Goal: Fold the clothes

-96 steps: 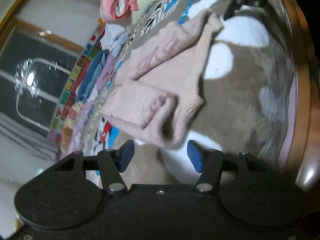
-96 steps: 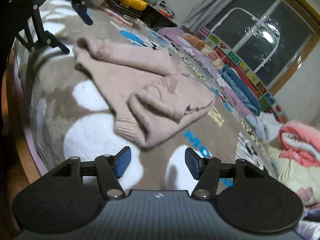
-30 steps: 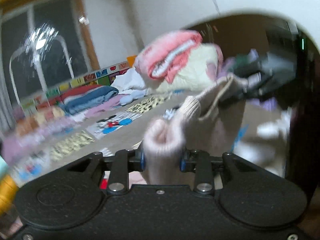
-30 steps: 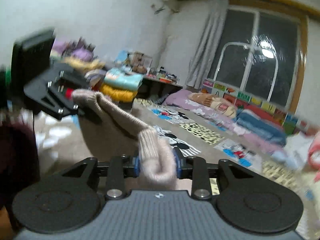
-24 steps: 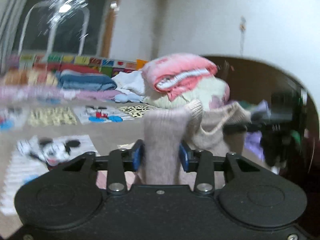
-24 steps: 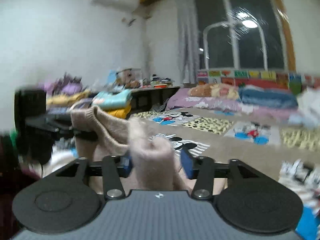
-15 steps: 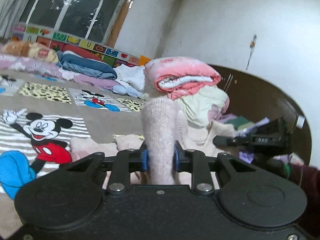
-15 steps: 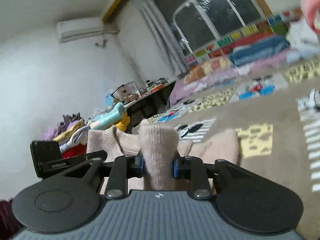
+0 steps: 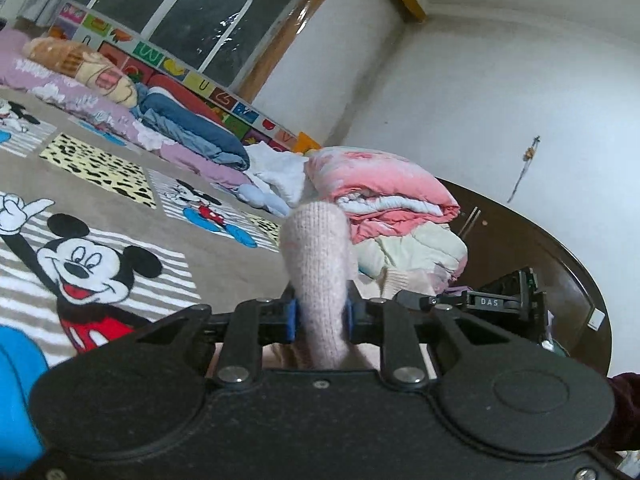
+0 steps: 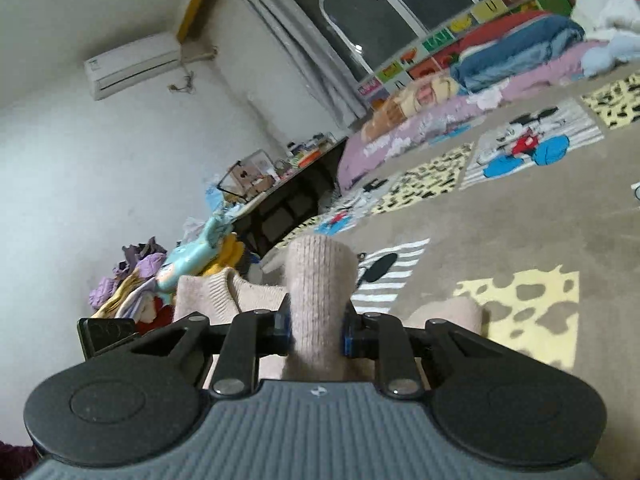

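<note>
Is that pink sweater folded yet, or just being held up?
Held up: left gripper and right gripper each pinch the sweater. Folded: cannot tell.

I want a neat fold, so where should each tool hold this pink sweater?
Best as now: the left tool and right tool each pinch a bunched ribbed edge of the sweater from the near side. That thick knit fills the jaws, so it likely won't slip.

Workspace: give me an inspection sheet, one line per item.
Surface: brown Mickey Mouse blanket.
Job's things: pink sweater, bunched folds pinched at two places.
Clutter: pink and cream bedding stack; clothes heap by the wall.
Grippers: left gripper and right gripper both shut on the sweater.
Cables: nothing seen.
Surroundings: dark window, air conditioner, wooden headboard.
</note>
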Demonstrator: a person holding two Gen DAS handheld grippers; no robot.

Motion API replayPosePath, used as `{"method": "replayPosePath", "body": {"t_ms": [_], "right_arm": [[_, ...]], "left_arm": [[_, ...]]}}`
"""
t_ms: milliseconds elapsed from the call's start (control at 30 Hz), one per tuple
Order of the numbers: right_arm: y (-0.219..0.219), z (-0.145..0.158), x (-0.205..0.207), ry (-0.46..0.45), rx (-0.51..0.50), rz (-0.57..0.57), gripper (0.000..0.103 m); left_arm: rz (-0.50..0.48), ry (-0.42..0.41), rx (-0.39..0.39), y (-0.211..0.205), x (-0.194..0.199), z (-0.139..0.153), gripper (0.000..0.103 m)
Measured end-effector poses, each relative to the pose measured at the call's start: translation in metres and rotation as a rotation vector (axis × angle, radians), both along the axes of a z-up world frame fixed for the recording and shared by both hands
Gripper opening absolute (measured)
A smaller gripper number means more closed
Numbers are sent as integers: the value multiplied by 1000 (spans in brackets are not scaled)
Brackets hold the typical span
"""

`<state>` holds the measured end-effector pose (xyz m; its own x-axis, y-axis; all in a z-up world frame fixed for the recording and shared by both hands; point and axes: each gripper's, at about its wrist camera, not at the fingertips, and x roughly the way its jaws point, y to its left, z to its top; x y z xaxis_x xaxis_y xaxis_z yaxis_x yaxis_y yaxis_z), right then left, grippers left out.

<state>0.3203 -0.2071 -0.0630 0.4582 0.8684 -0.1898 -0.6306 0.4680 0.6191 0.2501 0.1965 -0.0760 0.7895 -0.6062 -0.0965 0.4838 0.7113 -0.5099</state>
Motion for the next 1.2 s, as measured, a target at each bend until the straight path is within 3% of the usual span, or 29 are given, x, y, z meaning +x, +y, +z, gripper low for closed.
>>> {"method": "replayPosePath", "body": {"t_ms": [400,767,867,900,967,1033,1100,1200], "right_arm": [[19,-52,70,197,24,-25,22],[29,-77,88,253,-11,-47,23],[27,-84,90,265,-4,-87,34],[24,-85,90,269,5,-114,38],[9,-84,90,276,54,-185,41],[-9,-76,84,253,84,-284,43],[-18,-61,70,184,43,-351,43],[-16,-35,43,51,-39,-342,45]], "left_arm": [[20,182,-23,19,57,-35,19],[65,325,-6,22,74,-51,19],[106,342,22,20,74,-50,33],[121,346,31,19,74,-50,45],[169,353,9,26,72,-50,49],[217,342,-33,35,65,-47,49],[257,303,-23,38,56,-36,49],[260,206,132,23,35,-9,49]]}}
